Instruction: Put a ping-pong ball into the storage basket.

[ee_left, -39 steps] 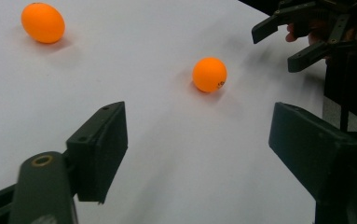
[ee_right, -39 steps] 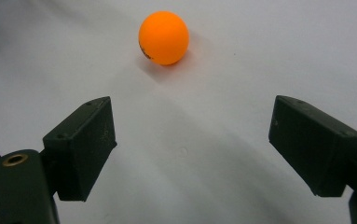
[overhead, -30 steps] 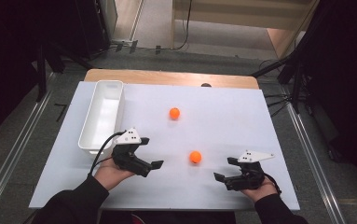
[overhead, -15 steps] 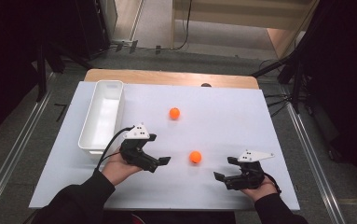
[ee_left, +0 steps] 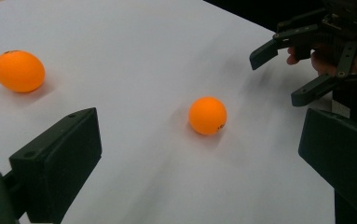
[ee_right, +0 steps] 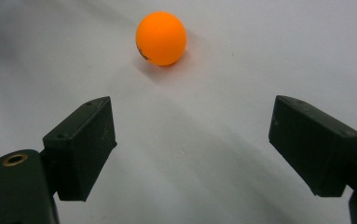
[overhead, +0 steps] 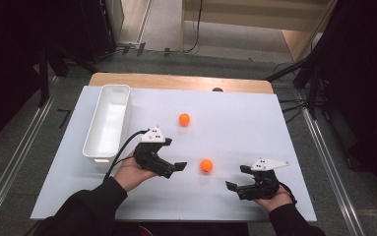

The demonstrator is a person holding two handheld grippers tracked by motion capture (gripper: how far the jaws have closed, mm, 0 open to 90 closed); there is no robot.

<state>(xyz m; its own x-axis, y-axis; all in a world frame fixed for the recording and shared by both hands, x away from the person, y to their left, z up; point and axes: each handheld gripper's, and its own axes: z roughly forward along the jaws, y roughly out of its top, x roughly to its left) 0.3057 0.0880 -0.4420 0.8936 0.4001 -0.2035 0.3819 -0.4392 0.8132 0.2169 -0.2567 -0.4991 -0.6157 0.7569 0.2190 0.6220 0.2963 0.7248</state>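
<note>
Orange near ball [overhead: 206, 165] rests on the white worktop [overhead: 235, 123], between the left tongs [overhead: 176, 164] and the right tongs [overhead: 236, 178], touching neither. Left tongs: jaws wide, nothing held, pointed at the ball from just beside it. Right tongs: jaws wide, nothing held, near the worktop's front edge. A second orange ball [overhead: 184, 119] lies farther back. A white bin [overhead: 95, 147] stands along the left side.
</note>
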